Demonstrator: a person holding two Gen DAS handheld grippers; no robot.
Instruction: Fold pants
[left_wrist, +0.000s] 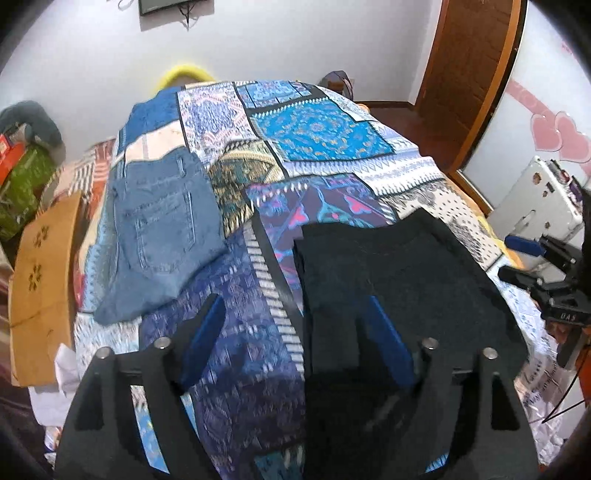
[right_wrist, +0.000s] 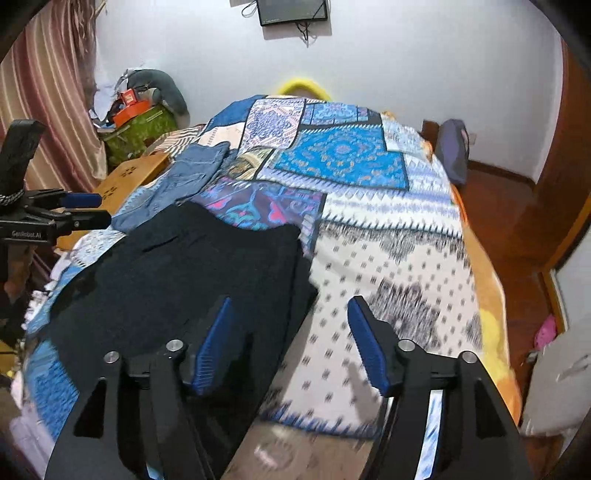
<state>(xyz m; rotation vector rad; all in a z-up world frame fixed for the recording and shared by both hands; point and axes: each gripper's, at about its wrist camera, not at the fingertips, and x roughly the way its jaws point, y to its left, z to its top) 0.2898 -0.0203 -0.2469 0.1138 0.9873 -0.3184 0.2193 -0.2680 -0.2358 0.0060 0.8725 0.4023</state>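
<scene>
dark pants (right_wrist: 177, 273) lie folded beneath both hovering, spread claws.

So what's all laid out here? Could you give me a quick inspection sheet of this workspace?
Surface: bed under a patchwork bedspread.
Job's things: dark pants lying flat; folded blue jeans beyond them.
Clutter: wooden board and green bag beside the bed.
Grippers: left gripper and right gripper both open, holding nothing.
Cables: wires dangling below the wall screen.
Surroundings: white wall, wooden door, striped curtain.
</scene>
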